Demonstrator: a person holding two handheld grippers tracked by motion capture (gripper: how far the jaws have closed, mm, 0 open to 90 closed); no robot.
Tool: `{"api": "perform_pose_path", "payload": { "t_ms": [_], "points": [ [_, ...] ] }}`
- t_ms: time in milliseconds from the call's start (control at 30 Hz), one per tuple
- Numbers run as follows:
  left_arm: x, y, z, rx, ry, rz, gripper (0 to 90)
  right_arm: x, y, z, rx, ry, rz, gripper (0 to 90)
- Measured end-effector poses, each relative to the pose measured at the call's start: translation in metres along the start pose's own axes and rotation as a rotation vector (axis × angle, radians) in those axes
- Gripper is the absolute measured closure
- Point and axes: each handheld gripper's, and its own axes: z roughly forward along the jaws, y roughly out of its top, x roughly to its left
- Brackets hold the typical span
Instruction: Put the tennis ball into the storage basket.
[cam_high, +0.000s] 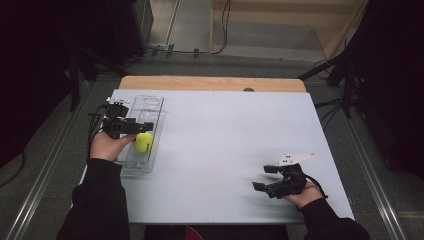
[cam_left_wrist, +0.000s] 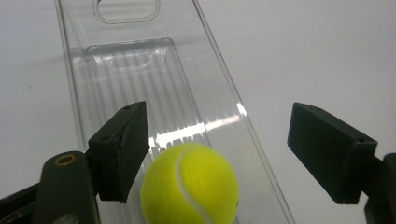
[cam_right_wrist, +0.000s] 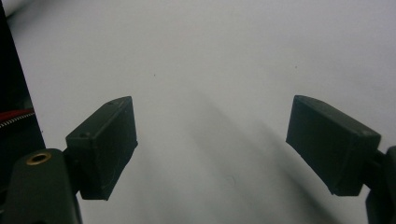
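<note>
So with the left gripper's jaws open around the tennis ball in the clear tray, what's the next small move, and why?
Probably close the left gripper on the tennis ball. Its jaws stand open with the ball between them, nearer one jaw and apart from the other, and the ball sits in the clear tray. Shifting slightly to centre it first may help. The right gripper is open over bare table.

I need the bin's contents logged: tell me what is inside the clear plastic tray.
A yellow tennis ball lies in the clear plastic tray, between the open left hand-held gripper; the tray's nearest end is covered.
</note>
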Motion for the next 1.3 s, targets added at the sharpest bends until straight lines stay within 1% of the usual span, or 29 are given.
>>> {"api": "perform_pose_path", "payload": {
  "t_ms": [167, 300, 367, 433, 467, 533, 633, 767, 867, 900, 967, 1033, 1100, 1200, 1233, 1267, 1300],
  "points": [
    [-0.008, 0.002, -0.001, 0.007, -0.034, 0.021, 21.6, 0.000, 0.000, 0.000, -0.002, -0.001, 0.003, 14.3],
    [-0.017, 0.003, 0.001, 0.016, -0.047, 0.043, 21.6, 0.000, 0.000, 0.000, -0.002, 0.000, 0.001, 14.3],
    [-0.020, 0.004, 0.001, 0.017, -0.072, 0.048, 21.6, 0.000, 0.000, 0.000, -0.002, 0.002, -0.002, 14.3],
    [-0.023, 0.004, 0.001, 0.013, -0.079, 0.051, 21.6, 0.000, 0.000, 0.000, 0.000, 0.000, -0.002, 14.3],
    [-0.025, 0.004, 0.001, 0.016, -0.084, 0.058, 21.6, 0.000, 0.000, 0.000, -0.001, -0.001, 0.001, 14.3],
    [-0.029, 0.005, 0.001, 0.010, -0.104, 0.061, 21.6, 0.000, 0.000, -0.001, -0.003, 0.000, 0.002, 14.3],
    [-0.034, 0.005, 0.002, 0.015, -0.128, 0.073, 21.7, 0.000, 0.000, -0.001, -0.001, -0.001, 0.001, 14.3],
    [-0.043, 0.005, 0.005, 0.023, -0.134, 0.093, 21.7, 0.000, 0.000, 0.000, -0.001, 0.000, -0.001, 14.3],
    [-0.047, 0.004, 0.007, 0.023, -0.158, 0.100, 21.7, 0.000, 0.000, -0.001, -0.004, 0.001, 0.003, 14.3],
    [-0.049, 0.004, 0.007, 0.024, -0.172, 0.103, 21.7, 0.000, 0.000, -0.001, -0.004, 0.001, 0.003, 14.3],
    [-0.052, 0.003, 0.008, 0.024, -0.182, 0.108, 21.7, 0.000, 0.000, -0.001, -0.004, 0.002, 0.003, 14.3],
    [-0.055, 0.002, 0.009, 0.033, -0.180, 0.124, 21.7, 0.000, 0.000, -0.001, -0.005, 0.001, 0.001, 14.3],
    [-0.058, 0.001, 0.009, 0.035, -0.189, 0.130, 21.7, 0.000, 0.000, -0.001, -0.005, 0.001, 0.003, 14.3],
    [-0.063, -0.001, 0.011, 0.031, -0.228, 0.135, 21.7, 0.000, 0.000, -0.001, -0.006, 0.000, 0.003, 14.3],
    [-0.063, -0.001, 0.011, 0.030, -0.229, 0.136, 21.7, 0.000, 0.000, -0.002, -0.007, -0.001, 0.003, 14.3],
    [-0.065, -0.002, 0.012, 0.024, -0.238, 0.136, 21.6, 0.000, 0.000, -0.002, -0.007, -0.001, 0.002, 14.4],
    [-0.066, -0.003, 0.012, 0.025, -0.237, 0.141, 21.7, 0.000, 0.000, -0.002, -0.007, -0.001, 0.002, 14.3]
  ]
}}
